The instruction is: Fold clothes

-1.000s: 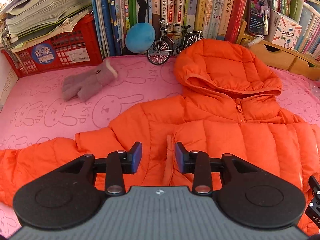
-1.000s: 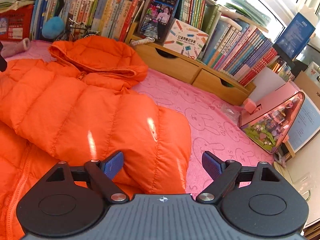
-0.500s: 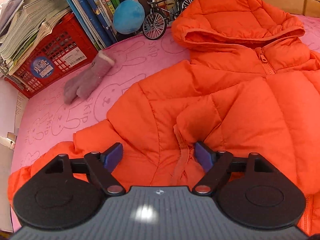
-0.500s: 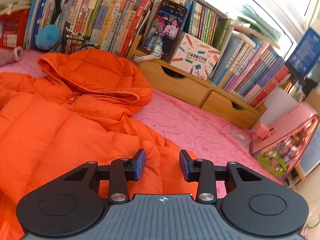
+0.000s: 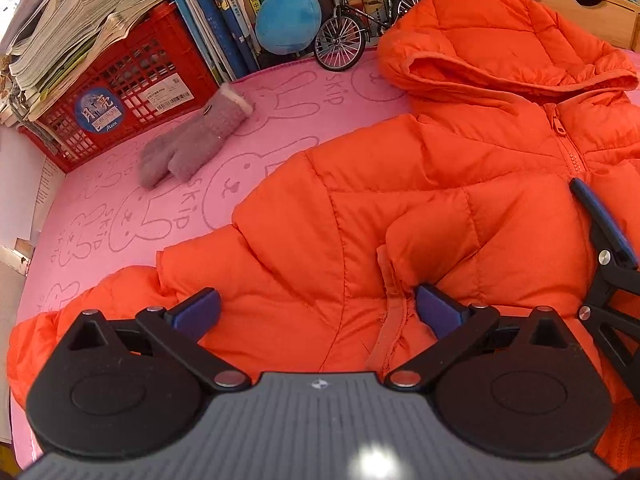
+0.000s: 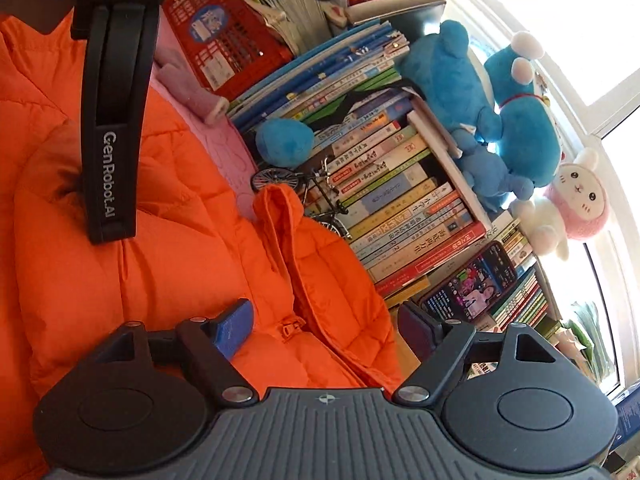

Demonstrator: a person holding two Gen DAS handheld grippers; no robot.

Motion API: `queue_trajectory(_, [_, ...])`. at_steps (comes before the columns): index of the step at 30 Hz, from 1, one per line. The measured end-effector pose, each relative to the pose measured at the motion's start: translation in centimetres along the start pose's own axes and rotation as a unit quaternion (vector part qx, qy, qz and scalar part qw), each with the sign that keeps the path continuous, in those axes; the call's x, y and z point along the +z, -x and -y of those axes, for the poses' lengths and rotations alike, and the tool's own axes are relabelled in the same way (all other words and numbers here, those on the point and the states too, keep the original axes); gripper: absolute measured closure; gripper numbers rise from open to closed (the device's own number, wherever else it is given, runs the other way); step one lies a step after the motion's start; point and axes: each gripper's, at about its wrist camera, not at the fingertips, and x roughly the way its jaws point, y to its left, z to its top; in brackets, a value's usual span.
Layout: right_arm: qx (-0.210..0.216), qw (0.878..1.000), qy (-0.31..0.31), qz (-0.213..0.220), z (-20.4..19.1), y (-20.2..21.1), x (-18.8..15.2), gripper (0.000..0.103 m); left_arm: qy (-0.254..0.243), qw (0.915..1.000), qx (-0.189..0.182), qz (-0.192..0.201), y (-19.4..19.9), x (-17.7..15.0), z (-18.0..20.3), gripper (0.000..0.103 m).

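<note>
Orange jacket [image 5: 400, 208] spread front-up on pink bunny mat [image 5: 248, 136], hood [image 5: 500, 44] toward bookshelf, zipper line running from hood down toward cameras. One sleeve folded across chest, cuff [image 5: 390, 276] lying just ahead of left gripper [image 5: 316, 312].

Left gripper: jaws just been opening, now spread full wide; cuff and padded front sit between the pads, not pressed. Released, nothing gripped.

Right gripper [image 6: 326, 328]: rolled hard onto its side, jaws just been opening, now well apart. Zipper pull [image 6: 289, 326] and collar fold between the pads, untouched. Nothing held.

Key relation: jacket's long axis runs hood-to-hem, away from left gripper; unfolded sleeve [image 5: 84, 308] trails off to the left edge of mat, beside left gripper's own pad. Left hand nearer that sleeve; right hand nearer hood and collar. Judged next: second sleeve inward, or hood down.

Left view only: trailing sleeve, grey mitten [image 5: 192, 140] lying apart on mat, right gripper's finger entering at right edge. Right view only: zipper pull close up, left gripper's handle from above, plush toys [image 6: 480, 96] atop books.
</note>
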Motion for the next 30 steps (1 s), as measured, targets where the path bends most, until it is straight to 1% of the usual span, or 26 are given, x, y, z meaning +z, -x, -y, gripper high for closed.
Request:
queue_trajectory(3, [-0.003,1.0,0.003,-0.006,0.7,0.3,-2.3,0.024,0.0,1.0,0.004,0.009,0.1,-0.2,0.1,0.0])
queue_trajectory(4, [-0.01,1.0,0.011,-0.012,1.2,0.6,-3.4,0.024,0.003,0.9999,0.004,0.011,0.1,-0.3,0.1,0.0])
queue_trajectory(11, [-0.049,0.994,0.004,-0.1,5.7,1.8,-11.5,0.024,0.006,0.9998,-0.007,0.018,0.1,-0.4,-0.3,0.0])
queue_trajectory(15, [-0.076,0.984,0.009,-0.164,7.1,1.9,-14.7,0.024,0.007,0.9997,-0.011,0.019,0.0,-0.5,-0.4,0.0])
queue_trajectory(17, [-0.094,0.972,-0.002,-0.217,8.1,1.6,-16.7,0.023,0.008,0.9997,-0.013,0.019,0.0,-0.5,-0.4,0.0])
queue_trajectory(19, [-0.103,0.955,-0.014,-0.276,8.8,1.2,-18.4,0.024,0.007,0.9997,-0.012,0.021,0.0,-0.5,-0.4,0.0])
queue_trajectory(21, [-0.115,0.938,-0.035,-0.326,9.8,1.2,-20.2,0.024,0.006,0.9997,-0.01,0.022,0.1,-0.6,-0.3,0.0])
queue_trajectory(22, [-0.119,0.932,-0.04,-0.341,10.1,1.3,-20.6,0.023,0.004,0.9997,-0.007,0.023,0.1,-0.6,-0.2,0.0])
queue_trajectory(24, [-0.126,0.925,-0.041,-0.357,10.4,1.9,-21.1,0.022,-0.002,0.9997,-0.003,0.025,0.2,-0.6,0.0,0.0])
queue_trajectory(27, [-0.133,0.928,-0.059,-0.344,11.0,3.8,-20.4,0.018,-0.009,0.9998,0.002,0.019,0.2,-0.3,0.2,0.0])
queue_trajectory(29, [-0.134,0.93,-0.079,-0.332,11.3,5.1,-18.9,0.013,-0.01,1.0,0.001,0.0,0.1,0.4,0.1,0.0])
queue_trajectory(30, [-0.132,0.932,-0.089,-0.327,11.3,5.7,-18.1,0.012,-0.01,0.9999,0.001,-0.013,0.0,0.8,0.1,0.0])
